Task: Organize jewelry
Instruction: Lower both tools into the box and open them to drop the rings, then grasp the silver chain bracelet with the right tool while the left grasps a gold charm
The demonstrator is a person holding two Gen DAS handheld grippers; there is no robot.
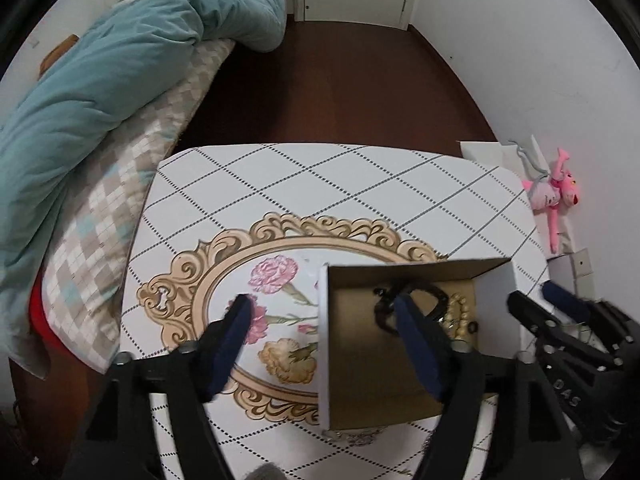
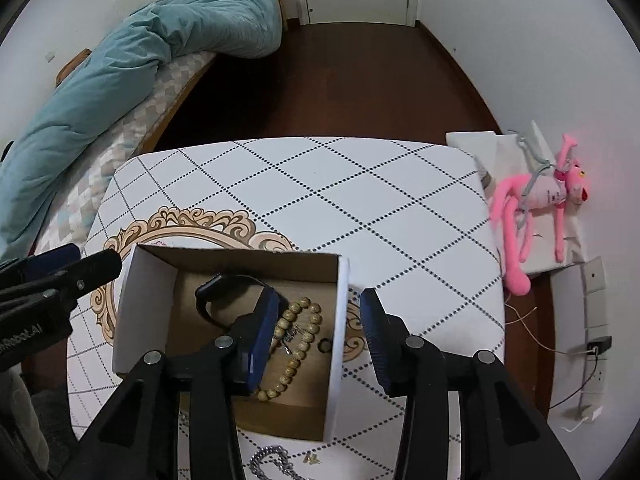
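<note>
A white cardboard box (image 2: 142, 292) with a brown inside stands on the patterned table (image 2: 320, 184). In it lie a black watch band (image 2: 224, 284), a wooden bead bracelet (image 2: 298, 344) and a small dark ring (image 2: 325, 345). My right gripper (image 2: 320, 324) is open and empty, straddling the box's right wall, with one finger inside. My left gripper (image 1: 324, 328) is open and empty, straddling the box's left wall (image 1: 323, 340). The band (image 1: 408, 288) and beads (image 1: 460, 312) show there too. A silver chain (image 2: 268, 460) and a small gold piece (image 2: 312, 458) lie on the table in front of the box.
A bed with a teal duvet (image 2: 140, 60) runs along the left. A pink plush toy (image 2: 536, 200) hangs on the right wall above a white ledge. Dark wood floor (image 2: 340, 80) lies beyond the table. Cables and a socket (image 2: 596, 348) sit at the right.
</note>
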